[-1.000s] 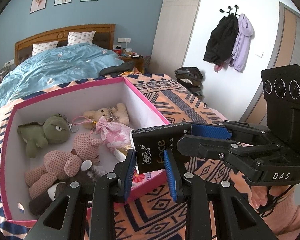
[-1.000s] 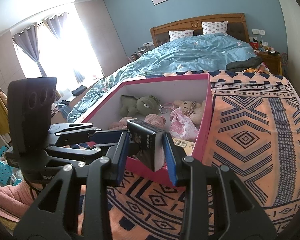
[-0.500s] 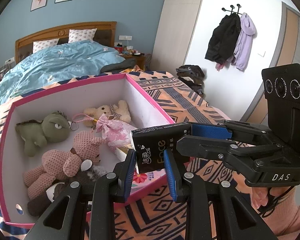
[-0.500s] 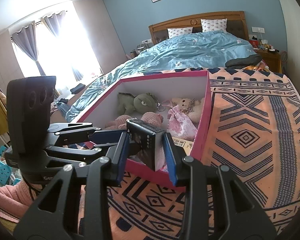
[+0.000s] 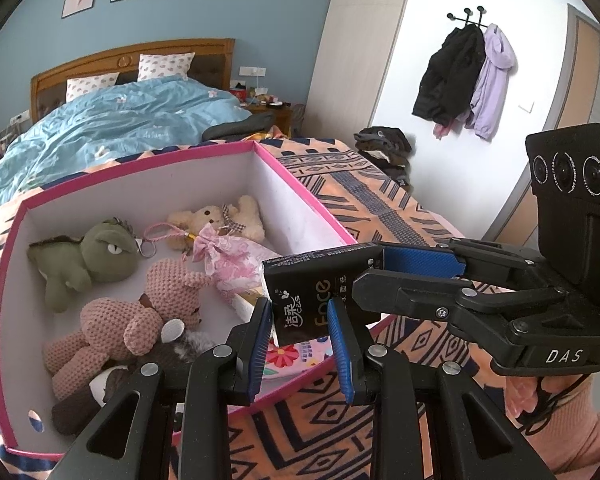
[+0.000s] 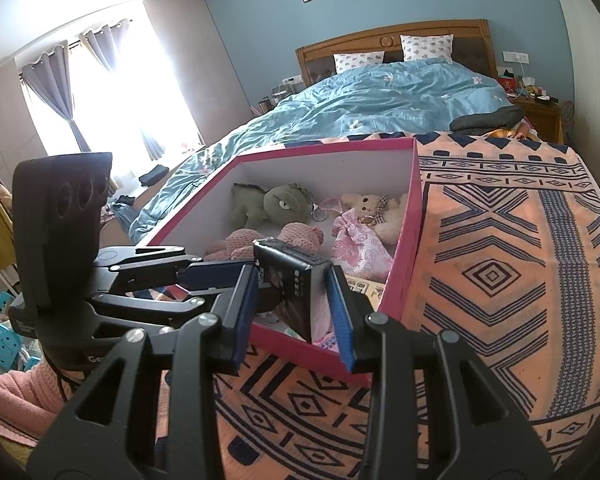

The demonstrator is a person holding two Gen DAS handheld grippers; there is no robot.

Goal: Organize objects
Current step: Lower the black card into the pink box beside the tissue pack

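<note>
A black tissue pack (image 5: 312,294) marked "Face" is held by both grippers above the near corner of a pink-rimmed white box (image 5: 300,176). My left gripper (image 5: 300,334) is shut on its near end. My right gripper (image 6: 292,308) is shut on its other end; the pack shows there too (image 6: 288,284). In the box (image 6: 414,216) lie a green dinosaur plush (image 5: 84,258), a pink knitted plush (image 5: 140,316), a cream teddy bear (image 5: 216,218), a pink patterned pouch (image 5: 232,258) and a dark plush (image 5: 100,396).
The box sits on an orange and navy patterned blanket (image 6: 500,260) at the foot of a bed with a blue duvet (image 6: 380,96). Coats (image 5: 464,76) hang on the wall at right. A flowered packet (image 5: 288,360) lies in the box's near corner.
Both grippers and the tissue pack have moved a little forward over the box's near corner. The grip on the pack is unchanged.
</note>
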